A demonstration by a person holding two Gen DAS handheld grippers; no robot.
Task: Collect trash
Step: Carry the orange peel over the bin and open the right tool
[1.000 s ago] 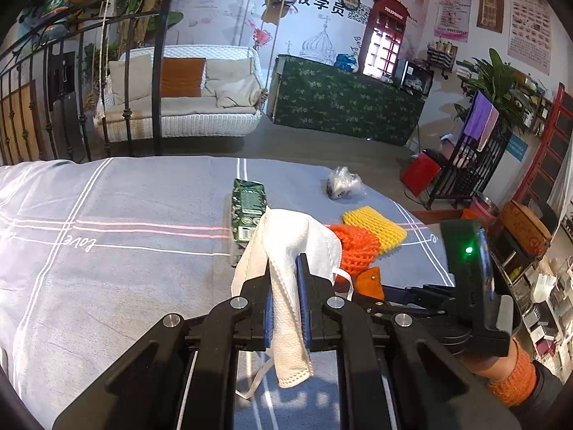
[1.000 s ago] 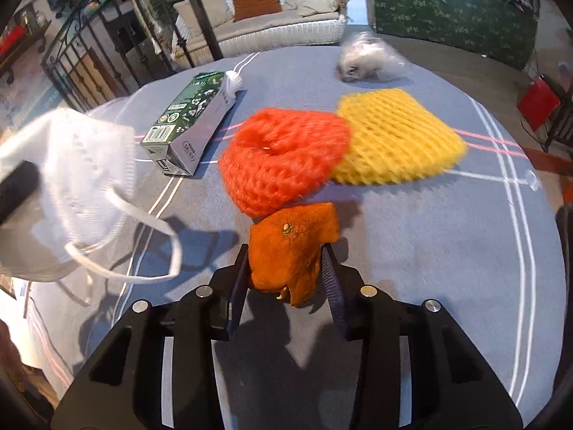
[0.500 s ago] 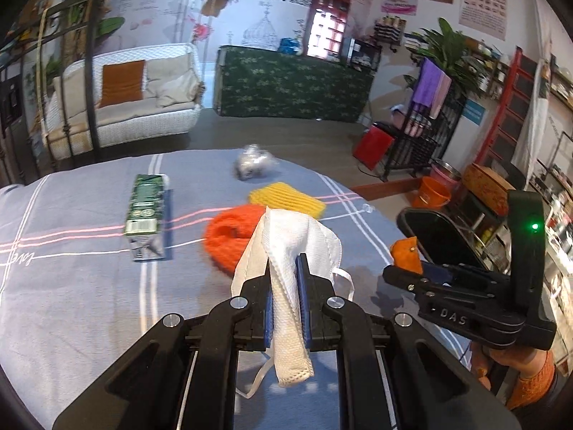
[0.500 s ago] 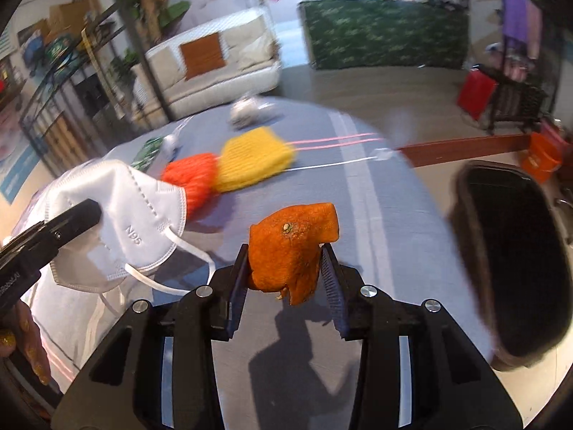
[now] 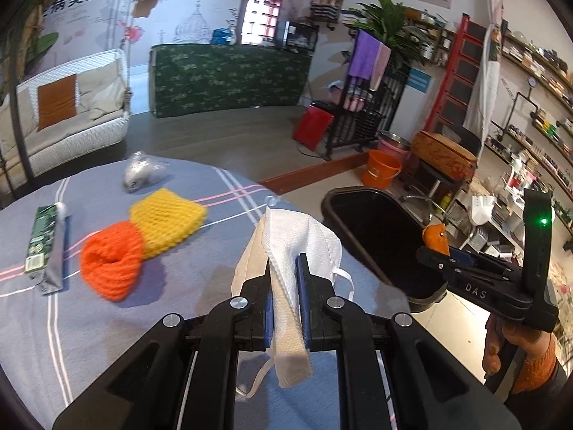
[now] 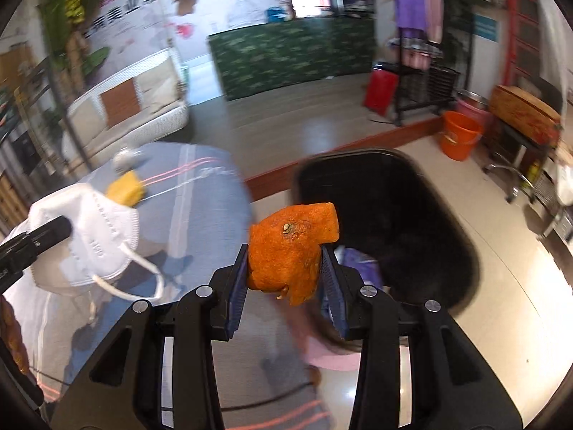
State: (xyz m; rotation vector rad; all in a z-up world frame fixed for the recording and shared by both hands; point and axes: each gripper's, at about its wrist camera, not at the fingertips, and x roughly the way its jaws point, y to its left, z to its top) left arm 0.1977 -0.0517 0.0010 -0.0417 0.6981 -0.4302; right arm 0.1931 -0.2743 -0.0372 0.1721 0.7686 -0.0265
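Observation:
My left gripper is shut on a white face mask, held over the right part of the blue-clothed table. The mask also shows at the left of the right wrist view. My right gripper is shut on a piece of orange peel, past the table's edge and above the near rim of a black bin. From the left wrist view the peel hangs over that bin. On the table lie an orange foam net, a yellow foam net, a green carton and a crumpled plastic bag.
The black bin stands on the floor just off the table's right edge. An orange bucket and a red box sit further back on the floor. A white sofa and a green-covered counter are behind the table.
Both grippers have swung right, off the trash pile toward the black bin. The peel has gone from above the cloth to above the bin. The mask is nearer the table's right edge.

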